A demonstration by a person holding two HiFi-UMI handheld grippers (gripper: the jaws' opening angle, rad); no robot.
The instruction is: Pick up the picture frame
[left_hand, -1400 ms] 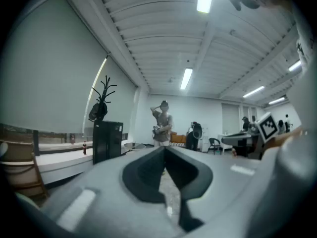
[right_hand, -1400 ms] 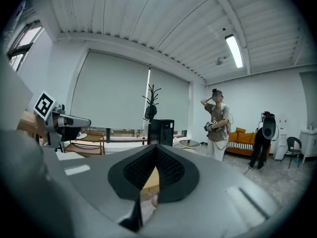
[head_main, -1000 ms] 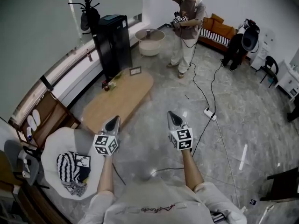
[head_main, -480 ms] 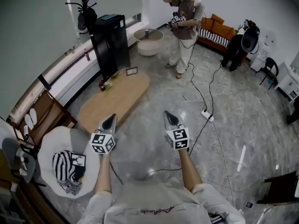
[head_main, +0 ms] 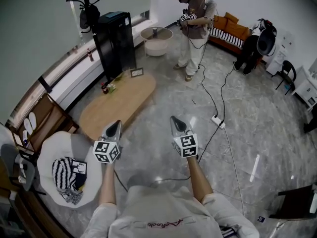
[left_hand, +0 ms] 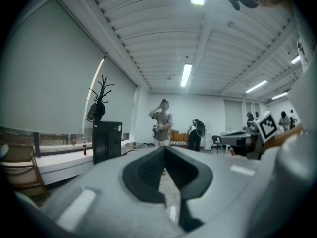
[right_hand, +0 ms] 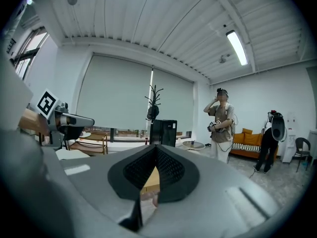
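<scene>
The picture frame (head_main: 136, 72), small and dark-edged, stands upright on the far end of the oval wooden table (head_main: 119, 103). My left gripper (head_main: 114, 126) is held level over the floor just short of the table's near end, shut and empty. To its right my right gripper (head_main: 175, 119) is also shut with nothing in it, over bare floor. Both are well short of the frame. In the left gripper view the left gripper (left_hand: 165, 149) shows its jaws together. In the right gripper view the right gripper (right_hand: 156, 148) is shut too, with a strip of the table's wood showing past it.
A black cabinet (head_main: 115, 38) and a coat rack (head_main: 81, 6) stand behind the table. Small bottles (head_main: 105, 88) sit near the frame. A white armchair (head_main: 47, 157) is at my left. A person (head_main: 193, 29) stands beyond a round side table (head_main: 156, 36). Cables and a power strip (head_main: 216, 121) cross the floor.
The table, frame and armchair have slid a little left in the head view. Both grippers stay shut and side by side, shifted slightly left with them.
</scene>
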